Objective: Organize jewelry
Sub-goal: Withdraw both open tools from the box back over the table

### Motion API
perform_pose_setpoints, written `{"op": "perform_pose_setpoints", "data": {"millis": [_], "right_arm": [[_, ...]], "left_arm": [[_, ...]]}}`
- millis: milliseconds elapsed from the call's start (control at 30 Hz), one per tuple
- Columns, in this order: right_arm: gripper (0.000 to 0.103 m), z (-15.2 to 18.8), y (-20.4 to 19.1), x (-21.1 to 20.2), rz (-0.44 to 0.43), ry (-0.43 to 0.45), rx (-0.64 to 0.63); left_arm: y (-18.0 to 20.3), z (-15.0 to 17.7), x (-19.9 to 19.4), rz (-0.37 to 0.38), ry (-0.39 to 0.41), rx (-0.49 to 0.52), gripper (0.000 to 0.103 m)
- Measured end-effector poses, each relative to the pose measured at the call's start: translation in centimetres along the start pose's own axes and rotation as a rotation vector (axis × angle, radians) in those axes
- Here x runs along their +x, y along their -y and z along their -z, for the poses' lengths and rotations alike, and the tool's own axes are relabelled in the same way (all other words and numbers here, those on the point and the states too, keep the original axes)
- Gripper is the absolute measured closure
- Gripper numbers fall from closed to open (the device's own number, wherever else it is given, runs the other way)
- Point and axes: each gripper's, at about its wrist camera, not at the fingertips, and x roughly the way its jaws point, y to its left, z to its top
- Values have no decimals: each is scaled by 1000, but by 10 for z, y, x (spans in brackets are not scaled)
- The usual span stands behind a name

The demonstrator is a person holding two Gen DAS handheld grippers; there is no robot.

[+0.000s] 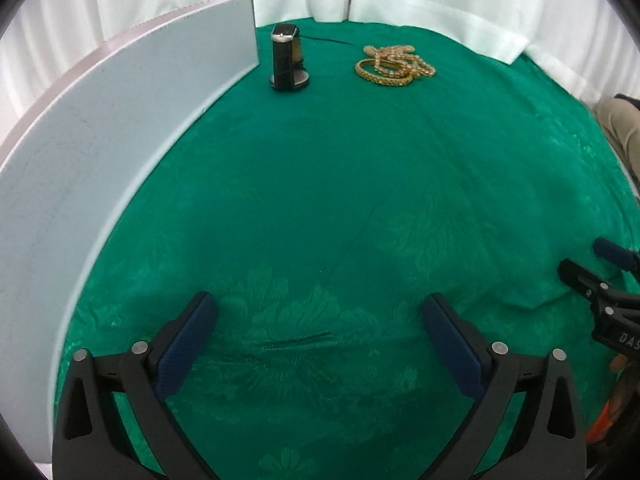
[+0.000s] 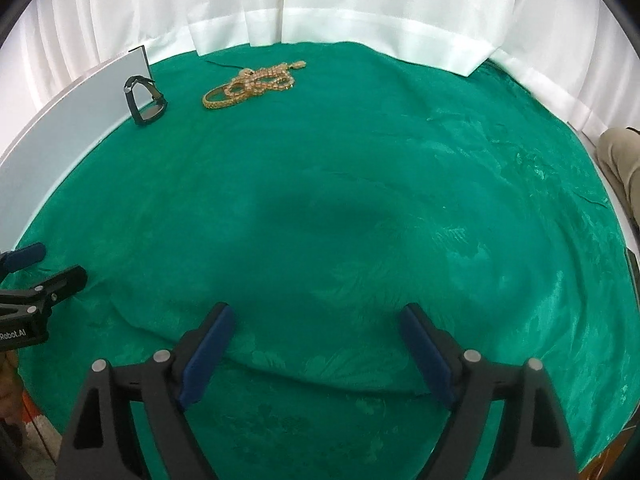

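Observation:
A pile of gold jewelry (image 1: 394, 63), a bangle with beaded chains, lies on the green cloth at the far side; it also shows in the right wrist view (image 2: 250, 82). A black-strapped watch (image 1: 287, 58) stands on edge left of it, near the pale box end; the right wrist view shows it too (image 2: 144, 100). My left gripper (image 1: 320, 312) is open and empty over the near cloth. My right gripper (image 2: 316, 320) is open and empty, also far from the jewelry. Each gripper shows at the edge of the other's view.
A long pale grey box (image 1: 120, 128) runs along the left side of the table (image 2: 360, 200). White curtains (image 2: 360, 8) hang behind. A person's knee (image 2: 624, 160) is at the right edge.

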Motion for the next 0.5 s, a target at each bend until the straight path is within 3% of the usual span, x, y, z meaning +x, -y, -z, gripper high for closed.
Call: {"op": "perform_pose_setpoints", "data": {"millis": [233,500], "right_arm": [[15,2,-1,1,9,3,8],[15,6,-2,-1,20,5,17]], "left_arm": [[4,7,0,-17,27,-1,1],[4,4,0,-14,-22,-8,1]]}}
